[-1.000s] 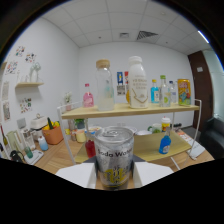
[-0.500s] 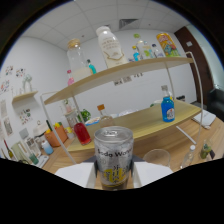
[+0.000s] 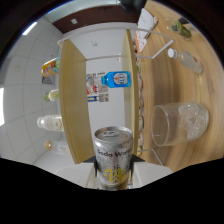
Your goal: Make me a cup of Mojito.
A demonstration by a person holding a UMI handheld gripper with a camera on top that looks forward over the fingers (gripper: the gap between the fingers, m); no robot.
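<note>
With gripper (image 3: 114, 172) clamped mid-body on the soda water can (image 3: 113, 157), tipped sideways toward the ice-filled glass (image 3: 179, 123) just ahead, expect thin, dentable, likely slick aluminium with sloshing weight, so hold mid-wall, firm without crushing, clear of the rim.

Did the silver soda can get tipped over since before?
Yes. The gripper holding the silver soda water can rolled sideways: the wooden shelf now looks vertical, and the clear glass with ice is beside the can.
</note>
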